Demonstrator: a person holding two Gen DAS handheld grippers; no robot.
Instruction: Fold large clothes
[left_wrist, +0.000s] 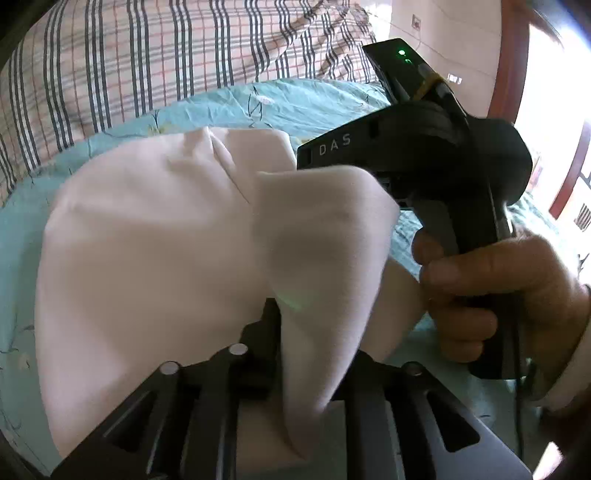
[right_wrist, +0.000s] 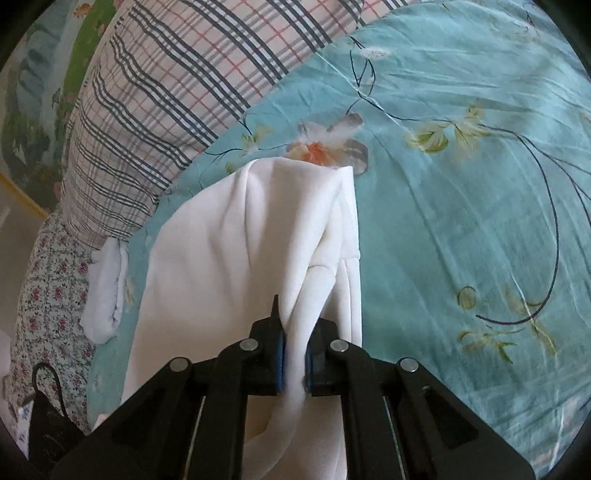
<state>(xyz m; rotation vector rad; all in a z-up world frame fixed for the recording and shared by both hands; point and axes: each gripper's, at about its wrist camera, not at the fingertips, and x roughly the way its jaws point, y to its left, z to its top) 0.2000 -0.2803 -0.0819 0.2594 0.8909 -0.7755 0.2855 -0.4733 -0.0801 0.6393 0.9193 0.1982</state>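
Note:
A large white garment (left_wrist: 147, 240) lies partly folded on a teal floral bedsheet (left_wrist: 229, 107). My left gripper (left_wrist: 295, 369) is shut on a fold of the garment, which drapes over its jaws and hides the fingertips. My right gripper (right_wrist: 293, 354) is shut on another bunched fold of the same white garment (right_wrist: 240, 240), with the cloth pinched between its blue pads (right_wrist: 281, 363). In the left wrist view the right gripper's black body (left_wrist: 424, 155) shows at the right, held by a hand (left_wrist: 498, 291), its front hidden behind the lifted cloth.
A plaid quilt (right_wrist: 155, 103) is heaped along the far side of the teal sheet (right_wrist: 461, 203). A small rolled white cloth (right_wrist: 107, 291) lies left of the garment. A floral cover (right_wrist: 51, 302) and a black object (right_wrist: 48, 417) are at the lower left.

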